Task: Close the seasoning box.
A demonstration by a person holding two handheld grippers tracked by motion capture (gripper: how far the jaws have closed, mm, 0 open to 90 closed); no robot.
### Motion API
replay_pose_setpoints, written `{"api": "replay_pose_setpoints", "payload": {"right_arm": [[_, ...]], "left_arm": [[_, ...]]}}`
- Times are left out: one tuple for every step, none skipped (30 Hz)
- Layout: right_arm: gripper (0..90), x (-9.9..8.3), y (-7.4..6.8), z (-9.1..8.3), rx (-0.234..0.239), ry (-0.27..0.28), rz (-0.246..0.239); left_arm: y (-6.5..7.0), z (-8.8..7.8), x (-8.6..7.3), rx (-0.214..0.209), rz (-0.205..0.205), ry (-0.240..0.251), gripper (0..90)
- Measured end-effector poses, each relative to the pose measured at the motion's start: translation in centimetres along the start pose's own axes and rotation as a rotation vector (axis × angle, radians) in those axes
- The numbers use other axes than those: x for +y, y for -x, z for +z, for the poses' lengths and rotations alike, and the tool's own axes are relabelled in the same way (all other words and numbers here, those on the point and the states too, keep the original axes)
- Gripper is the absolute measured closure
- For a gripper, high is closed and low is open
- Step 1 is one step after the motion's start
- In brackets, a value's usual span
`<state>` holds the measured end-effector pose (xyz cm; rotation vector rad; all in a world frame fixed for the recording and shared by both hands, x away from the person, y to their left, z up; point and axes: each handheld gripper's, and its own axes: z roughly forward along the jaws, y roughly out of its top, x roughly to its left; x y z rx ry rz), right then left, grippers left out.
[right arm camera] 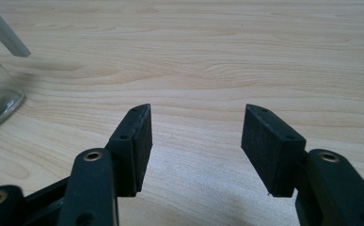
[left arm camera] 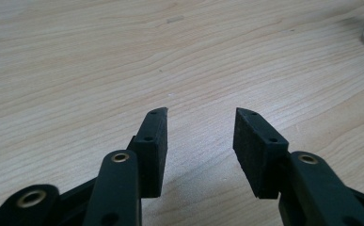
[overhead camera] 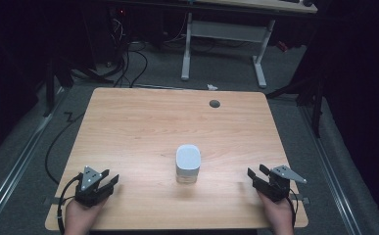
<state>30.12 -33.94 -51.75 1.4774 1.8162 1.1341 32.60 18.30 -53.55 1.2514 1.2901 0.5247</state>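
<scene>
White-lidded glass jar (overhead camera: 188,164) upright mid-table (overhead camera: 143,127); left gripper (overhead camera: 109,181) and right gripper (overhead camera: 253,175) flank jar, well apart, both spread wide, empty.

Only the jar (overhead camera: 188,164) interrupts the bare table (overhead camera: 143,127).

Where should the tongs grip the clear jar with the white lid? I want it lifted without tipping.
Grip the clear jar on its glass body just below the white lid, coming in level from the side. It stands upright mid-table, and the right tongs and left tongs both stand open, empty, beside it.
</scene>
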Motion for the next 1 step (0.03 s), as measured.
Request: {"api": "replay_pose_setpoints", "payload": {"right_arm": [[43.5, 0.02, 0.04, 0.04, 0.000, -0.001, 0.002]], "left_arm": [[-0.07, -0.02, 0.03, 0.000, 0.001, -0.001, 55.9]]}}
